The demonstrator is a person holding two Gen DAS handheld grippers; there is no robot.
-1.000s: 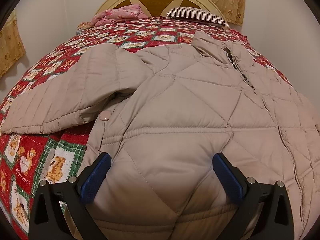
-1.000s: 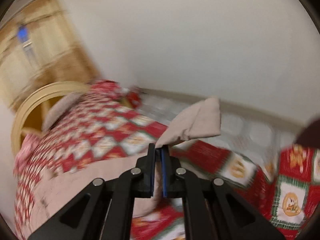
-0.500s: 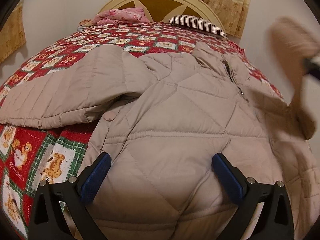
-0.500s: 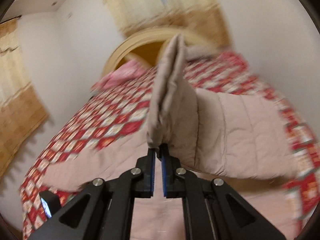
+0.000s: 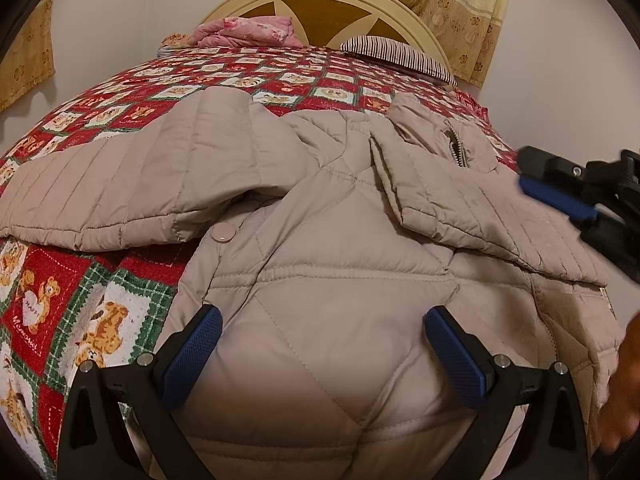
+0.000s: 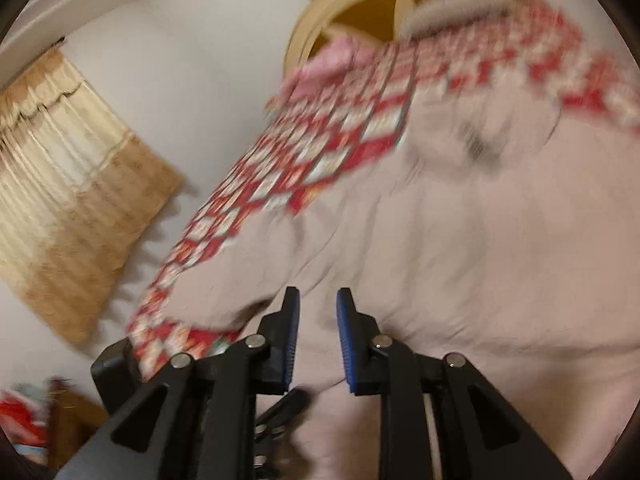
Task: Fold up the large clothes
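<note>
Both tongs spread, holding nothing: my left gripper (image 5: pixel 322 350) over the beige jacket (image 5: pixel 344 280) at lower centre, right gripper (image 6: pixel 317 340) above it. Patchwork bedspread (image 5: pixel 52 308) lies exposed at lower left, headboard (image 5: pixel 320 12) at top.

We counted one jacket (image 5: pixel 340 288) with two sleeves: one (image 5: pixel 120 192) lay out to the left, the other (image 5: pixel 472 208) was folded across the chest. We saw one snap button (image 5: pixel 222 233) and one zipper (image 5: pixel 456 148) at the collar. There were two grippers, the left (image 5: pixel 322 354) and the right (image 6: pixel 316 340), each with two blue pads. One bedspread (image 5: pixel 60 312) covered one bed with one headboard (image 5: pixel 320 4). At its head we found one striped pillow (image 5: pixel 396 56) and one pink bundle (image 5: pixel 248 32). We made out two curtains, one (image 5: pixel 460 12) by the headboard and one (image 6: pixel 68 208) on the side wall.
</note>
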